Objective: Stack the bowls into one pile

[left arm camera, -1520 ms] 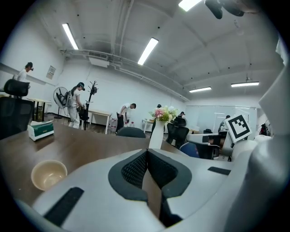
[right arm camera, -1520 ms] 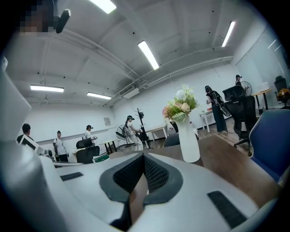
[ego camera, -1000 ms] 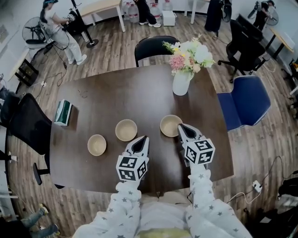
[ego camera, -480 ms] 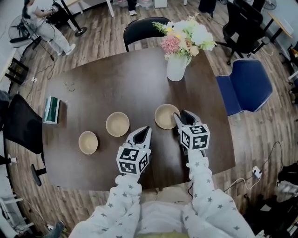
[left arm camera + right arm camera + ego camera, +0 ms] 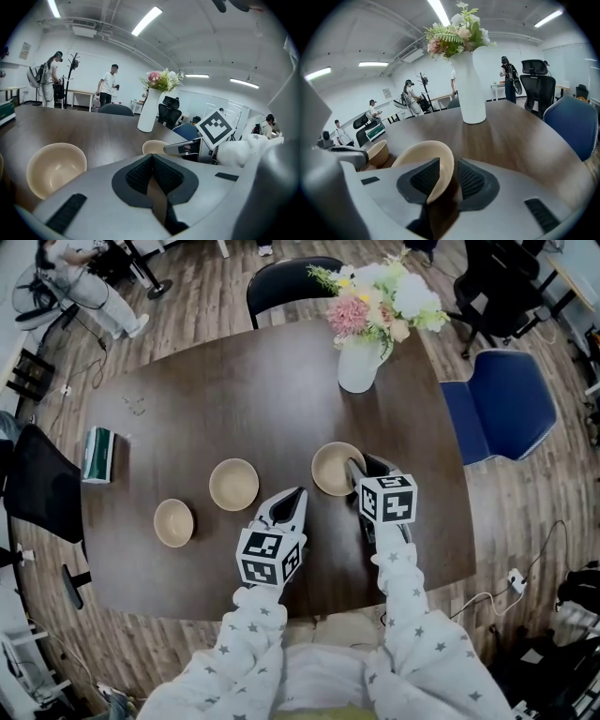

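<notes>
Right gripper view first: near rim of the right bowl (image 5: 419, 159) standing between the spread jaws of the right gripper (image 5: 449, 161), one pad inside the wall, the other outside, with a small gap on the outer side. Jaws just been opening, so released for now, not yet pinching the rim. Head view, looking down on the dark table (image 5: 234, 399): three bowls lying apart in a slanted row, none stacked so far. Right bowl on the side of the white vase (image 5: 358, 367), middle bowl (image 5: 233, 484) well apart to its left, left bowl (image 5: 173, 522) further along and nearer to the table edge. Left gripper (image 5: 292, 498) hanging between the middle and the right bowl, clenched on nothing, pads pressed together in its own view. Most probably the very first step: taking hold of the first bowl. Next, needs to close on the rim firmly enough to prevent slipping, then lift until clear of the table, carry across to the middle bowl, centre above it and lower to nest inside. Better to keep the bowl level on the way, since held by one edge only and likely to tip. Afterwards the same again for the left bowl.
</notes>
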Motion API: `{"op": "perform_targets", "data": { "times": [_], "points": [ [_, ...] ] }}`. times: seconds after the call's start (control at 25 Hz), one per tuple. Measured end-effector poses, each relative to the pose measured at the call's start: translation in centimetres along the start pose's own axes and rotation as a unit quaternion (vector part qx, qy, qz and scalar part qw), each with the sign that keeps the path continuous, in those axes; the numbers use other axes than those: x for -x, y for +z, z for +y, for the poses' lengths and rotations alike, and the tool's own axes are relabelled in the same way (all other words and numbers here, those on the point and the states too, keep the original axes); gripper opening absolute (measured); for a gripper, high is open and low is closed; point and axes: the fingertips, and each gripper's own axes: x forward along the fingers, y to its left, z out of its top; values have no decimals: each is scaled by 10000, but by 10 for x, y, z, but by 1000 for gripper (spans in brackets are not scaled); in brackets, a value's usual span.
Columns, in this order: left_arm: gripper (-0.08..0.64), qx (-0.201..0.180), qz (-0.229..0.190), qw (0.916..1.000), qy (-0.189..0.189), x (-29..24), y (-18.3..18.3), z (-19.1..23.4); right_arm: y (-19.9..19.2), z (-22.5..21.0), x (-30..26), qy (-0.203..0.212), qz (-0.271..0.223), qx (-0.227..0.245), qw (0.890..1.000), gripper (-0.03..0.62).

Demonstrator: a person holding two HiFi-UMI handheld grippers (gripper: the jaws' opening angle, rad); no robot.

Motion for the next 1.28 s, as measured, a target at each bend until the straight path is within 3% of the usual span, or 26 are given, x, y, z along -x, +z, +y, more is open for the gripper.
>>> {"op": "perform_targets", "data": {
  "times": [0.16,0.28,0.76,1.28],
  "points": [
    [26,51,11,10000,44,0,-2,2,-1,-2,-4,-35,120,12,9999,61],
    [26,73,12,10000,53,1,-3,2,-2,-3,-4,-32,132,-60,9999,43],
    [26,184,-265,9991,275,22,7,4,14,8,20,192,-109,-455,9987,34],
    [26,450,-802,9905,1024,88,9,32,34,63,32,846,-464,-639,9933,34]
  ]
}}
